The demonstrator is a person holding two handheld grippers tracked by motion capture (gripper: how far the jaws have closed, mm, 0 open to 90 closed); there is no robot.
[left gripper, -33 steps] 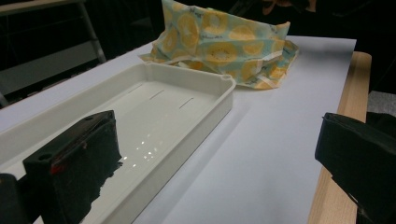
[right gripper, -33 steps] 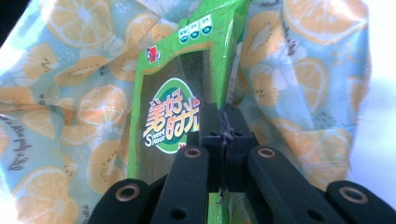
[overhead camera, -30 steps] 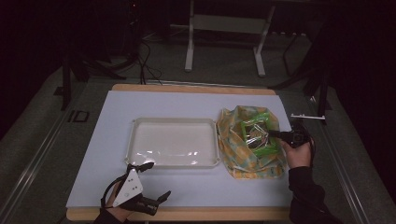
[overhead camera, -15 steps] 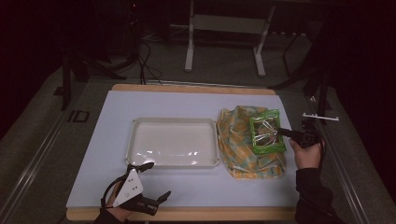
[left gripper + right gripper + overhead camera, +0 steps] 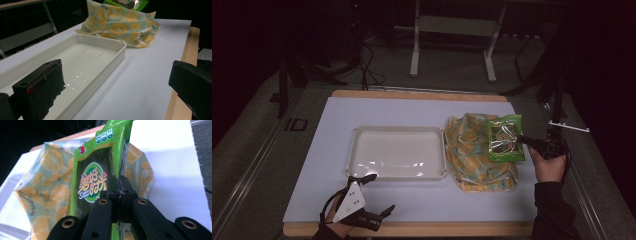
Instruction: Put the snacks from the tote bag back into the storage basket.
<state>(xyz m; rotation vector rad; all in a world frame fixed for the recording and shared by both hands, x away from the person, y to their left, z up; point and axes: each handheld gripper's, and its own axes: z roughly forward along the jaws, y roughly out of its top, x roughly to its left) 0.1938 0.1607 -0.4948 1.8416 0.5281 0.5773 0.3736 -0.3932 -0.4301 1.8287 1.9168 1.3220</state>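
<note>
Dark room, white-topped table. Right gripper clamps the green snack packet by its edge above the lemon-print bag; packet's lower part hidden behind jaws. Left gripper spread open, empty, near the white tray; bag contents probably hidden.

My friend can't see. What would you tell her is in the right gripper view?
The right gripper is shut on the edge of a green snack packet, holding it over a lemon-print bag on a white table.
</note>
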